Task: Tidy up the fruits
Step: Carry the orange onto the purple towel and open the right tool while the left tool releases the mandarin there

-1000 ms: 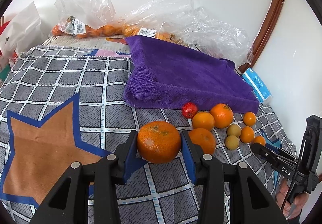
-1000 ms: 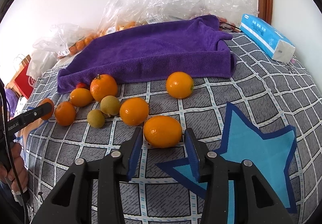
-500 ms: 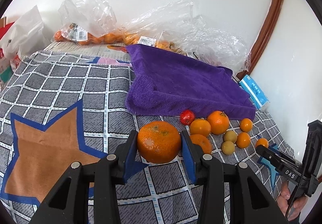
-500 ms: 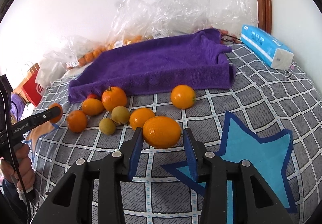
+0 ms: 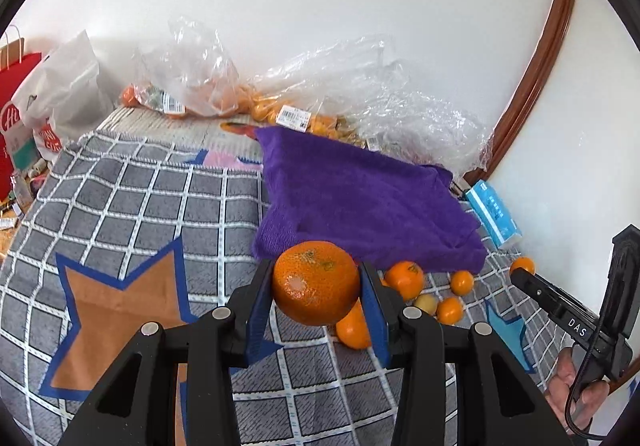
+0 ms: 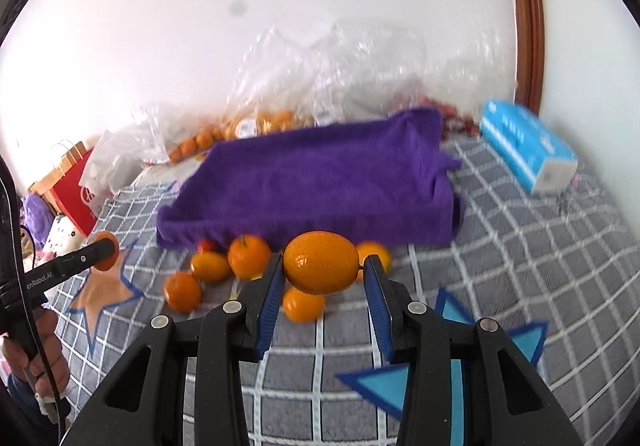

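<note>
A: Holding a mandarin (image 5: 316, 282) across its widest part in the left gripper (image 5: 316, 310), blue pads (image 5: 258, 310) pressed on both flanks. Firm, with thin, slightly yielding peel; light enough, probably, but easily bruised if squeezed harder.

B: Same on the right gripper (image 6: 320, 286): clamped on a smooth oval orange (image 6: 322, 262), held at its two ends. Glossy skin, so likely slippery; a grip on the ends looks less sure than one at the waist. Best kept level.

A: Both fruits clear of the checked blanket (image 5: 132, 205), hanging just ahead of the pads, not touching anything below.

B: Below and just beyond: the loose pile (image 6: 224, 270) of oranges, some small yellowish ones too, lying on the blanket near the towel's front edge. One orange (image 5: 352, 326) directly under the left fruit.

A: Farther on, the purple towel (image 5: 360, 201), folded, bare on top. Probably the place to set them; soft, so little risk of rolling.

B: Behind that, plastic bags (image 5: 328, 101) with more fruit against the wall, and a blue tissue pack (image 6: 528, 149) off to the right.
</note>
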Demonstrator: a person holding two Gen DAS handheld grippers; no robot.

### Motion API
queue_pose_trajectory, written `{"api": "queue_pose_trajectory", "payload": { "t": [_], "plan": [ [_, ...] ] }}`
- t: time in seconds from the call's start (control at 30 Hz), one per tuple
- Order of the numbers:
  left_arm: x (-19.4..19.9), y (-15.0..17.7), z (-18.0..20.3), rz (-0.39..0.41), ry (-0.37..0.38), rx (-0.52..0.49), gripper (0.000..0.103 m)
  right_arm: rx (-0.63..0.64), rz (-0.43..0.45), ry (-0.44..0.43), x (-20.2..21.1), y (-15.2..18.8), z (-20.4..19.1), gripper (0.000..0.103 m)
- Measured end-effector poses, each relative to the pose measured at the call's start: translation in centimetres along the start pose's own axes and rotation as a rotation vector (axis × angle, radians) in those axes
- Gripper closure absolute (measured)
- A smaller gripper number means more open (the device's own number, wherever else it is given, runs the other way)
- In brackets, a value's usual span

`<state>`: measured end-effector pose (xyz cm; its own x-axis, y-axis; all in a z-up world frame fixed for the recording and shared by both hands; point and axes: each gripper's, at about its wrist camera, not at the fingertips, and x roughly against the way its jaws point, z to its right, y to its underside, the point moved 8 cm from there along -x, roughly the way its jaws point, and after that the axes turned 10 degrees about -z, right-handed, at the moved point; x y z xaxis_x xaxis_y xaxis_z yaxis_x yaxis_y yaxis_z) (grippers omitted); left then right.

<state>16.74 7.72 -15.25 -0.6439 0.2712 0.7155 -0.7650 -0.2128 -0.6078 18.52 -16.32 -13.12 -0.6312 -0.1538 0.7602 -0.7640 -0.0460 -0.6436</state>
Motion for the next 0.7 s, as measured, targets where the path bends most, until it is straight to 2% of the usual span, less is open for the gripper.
{"api": "queue_pose_trajectory", "payload": {
  "t": [0.33,0.7],
  "plan": [
    [2.3,-4.2,1.8,0.043,0.008,0.002,0.063,0.015,0.03,0.006,1.5,-4.7,-0.6,0.063],
    [1.6,-7.6,2.5,0.039,0.0,0.003,0.063,0.017,0.066,0.033,1.8,-9.2,-0.1,0.063]
  ]
}}
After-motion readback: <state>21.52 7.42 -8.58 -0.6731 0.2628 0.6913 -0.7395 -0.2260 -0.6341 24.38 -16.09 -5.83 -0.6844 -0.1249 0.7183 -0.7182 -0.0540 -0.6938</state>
